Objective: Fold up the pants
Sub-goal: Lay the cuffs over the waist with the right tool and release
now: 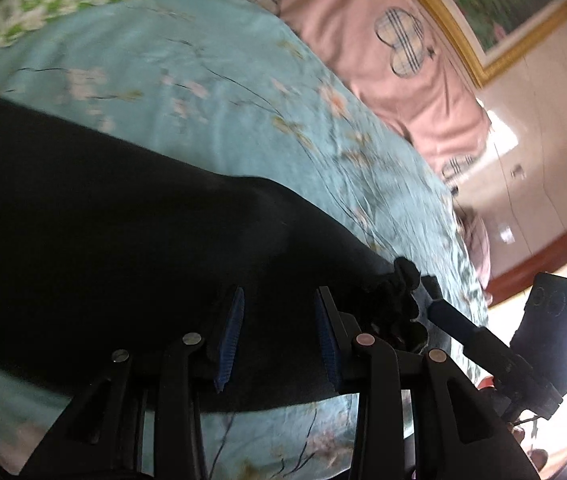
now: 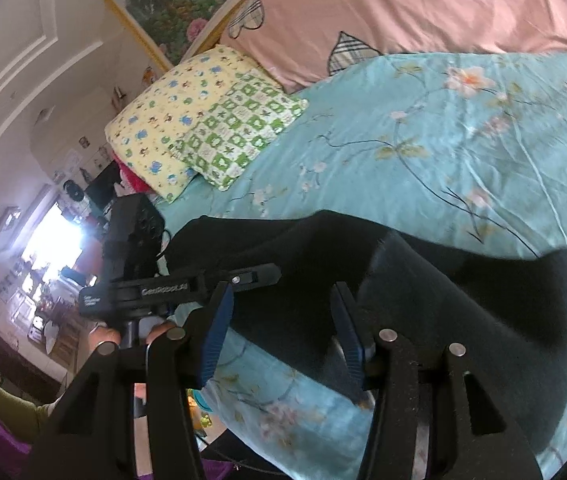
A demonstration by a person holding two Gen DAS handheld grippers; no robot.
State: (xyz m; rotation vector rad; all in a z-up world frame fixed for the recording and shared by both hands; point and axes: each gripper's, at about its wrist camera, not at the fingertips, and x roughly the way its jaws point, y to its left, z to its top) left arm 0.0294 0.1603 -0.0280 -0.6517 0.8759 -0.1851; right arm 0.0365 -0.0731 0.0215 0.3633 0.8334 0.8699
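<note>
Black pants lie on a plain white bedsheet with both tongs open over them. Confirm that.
Not quite. The black pants lie on a light blue floral bedsheet, not a plain white one, as the right wrist view shows. Left tongs and right tongs are open over them.

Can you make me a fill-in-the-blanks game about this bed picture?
1. The pants lying on the bed are ____ in color.
2. The bedsheet under them is light ____ with flowers.
3. The jaws of the left gripper and the right gripper both stand ____.
4. The pillow with green squares lies partly on a ____ pillow.

Missing words: black; blue; open; yellow
</note>
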